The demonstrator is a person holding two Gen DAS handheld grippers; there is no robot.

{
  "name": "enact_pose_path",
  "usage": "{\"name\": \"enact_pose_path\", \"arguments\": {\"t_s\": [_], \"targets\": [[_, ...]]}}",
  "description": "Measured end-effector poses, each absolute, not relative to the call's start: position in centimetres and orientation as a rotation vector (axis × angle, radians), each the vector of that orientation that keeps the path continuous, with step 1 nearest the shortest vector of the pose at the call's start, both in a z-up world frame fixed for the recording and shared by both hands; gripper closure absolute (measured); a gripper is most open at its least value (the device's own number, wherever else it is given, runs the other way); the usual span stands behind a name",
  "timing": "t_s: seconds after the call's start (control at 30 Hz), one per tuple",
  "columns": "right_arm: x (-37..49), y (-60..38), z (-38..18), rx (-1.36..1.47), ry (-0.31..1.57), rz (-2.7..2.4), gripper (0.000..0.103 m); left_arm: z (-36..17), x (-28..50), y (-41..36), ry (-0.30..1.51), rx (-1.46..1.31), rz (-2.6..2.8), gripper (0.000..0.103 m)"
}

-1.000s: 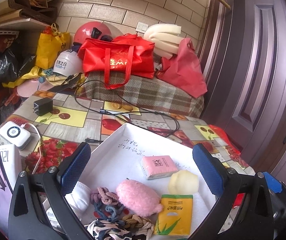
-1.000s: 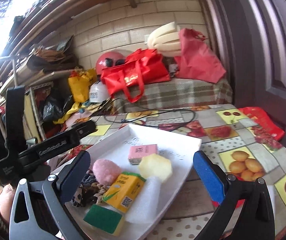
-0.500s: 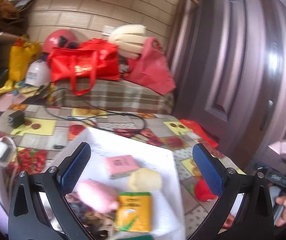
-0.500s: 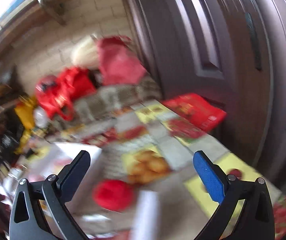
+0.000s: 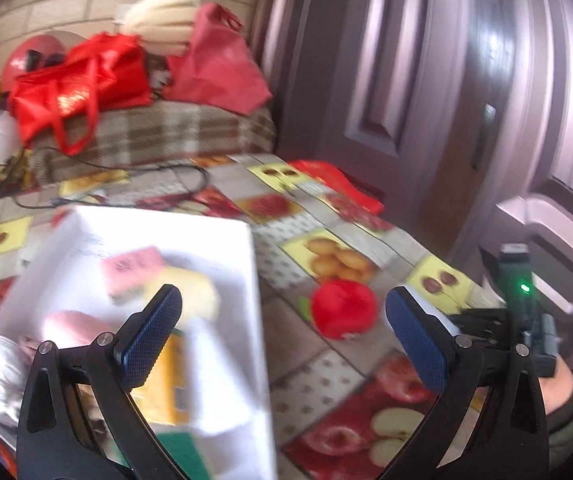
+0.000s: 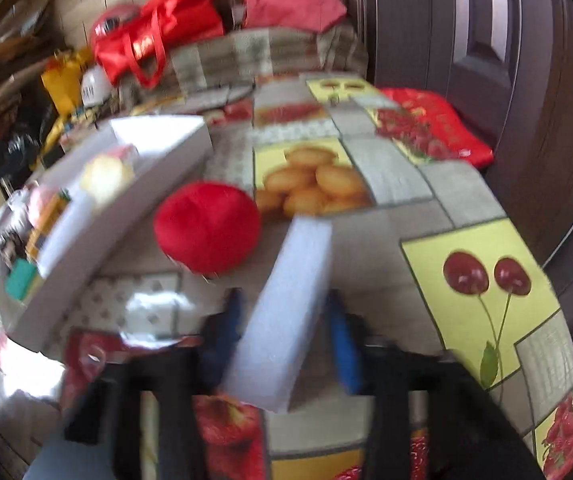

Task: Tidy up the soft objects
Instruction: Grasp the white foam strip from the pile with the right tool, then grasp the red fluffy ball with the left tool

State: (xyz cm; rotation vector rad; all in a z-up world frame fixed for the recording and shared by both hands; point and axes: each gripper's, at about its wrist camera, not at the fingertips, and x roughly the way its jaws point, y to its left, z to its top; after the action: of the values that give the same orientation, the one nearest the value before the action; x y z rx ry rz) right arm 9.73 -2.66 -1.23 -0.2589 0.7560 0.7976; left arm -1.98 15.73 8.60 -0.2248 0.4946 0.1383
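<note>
The right gripper point(image 6: 286, 340) fingers clamp the white foam block point(image 6: 286, 312) beside the red ball point(image 6: 208, 226), ready for lifting; the left gripper point(image 5: 282, 336) fingers stand apart.

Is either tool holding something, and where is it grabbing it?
The right tool pinches the white foam block by its near end. The left tool holds nothing.

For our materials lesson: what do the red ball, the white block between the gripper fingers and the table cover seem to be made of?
Red ball: probably plush fabric, matte and fuzzy-edged, though blurred. White block: likely foam, dull white with no gloss, right gripper shut on it. Table cover: seemingly printed vinyl or oilcloth, smooth with faint sheen.
</note>
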Motion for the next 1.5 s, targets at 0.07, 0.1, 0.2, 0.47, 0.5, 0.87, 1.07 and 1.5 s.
{"name": "enact_pose_path", "arguments": {"t_s": [0.07, 0.1, 0.2, 0.47, 0.5, 0.87, 1.07, 1.5], "targets": [[10.3, -3.6, -1.6, -0.221, 0.772, 0.803, 0.084, 8.1, -1.3, 14.4, 0.529, -0.219, 0.109, 0.0], [10.4, -4.3, -1.4, -0.191, 0.768, 0.804, 0.084, 7.7, -0.8, 13.6, 0.553, -0.212, 0.1, 0.0], [11.4, -6.4, -1.2, -0.075, 0.753, 0.805, 0.084, 6.7, 0.8, 11.3, 0.605, -0.191, 0.08, 0.0], [13.1, -8.4, -1.8, 0.111, 0.807, 0.859, 0.084, 3.8, 7.2, 8.2, 0.736, -0.047, 0.151, 0.001], [13.2, -8.6, -1.8, 0.127, 0.807, 0.865, 0.084, 3.4, 7.9, 8.2, 0.75, -0.034, 0.167, 0.001], [13.6, -9.5, -1.7, 0.222, 0.793, 0.91, 0.083, 1.3, 12.0, 9.0, 0.827, -0.073, 0.177, 0.018], [13.8, -9.8, -1.6, 0.242, 0.78, 0.911, 0.083, 0.8, 11.7, 8.7, 0.818, -0.052, 0.151, 0.045], [12.7, -10.6, 0.0, 0.242, 0.65, 0.892, 0.083, 9.2, 2.2, 7.2, 0.506, -0.036, 0.178, 0.045]]}}
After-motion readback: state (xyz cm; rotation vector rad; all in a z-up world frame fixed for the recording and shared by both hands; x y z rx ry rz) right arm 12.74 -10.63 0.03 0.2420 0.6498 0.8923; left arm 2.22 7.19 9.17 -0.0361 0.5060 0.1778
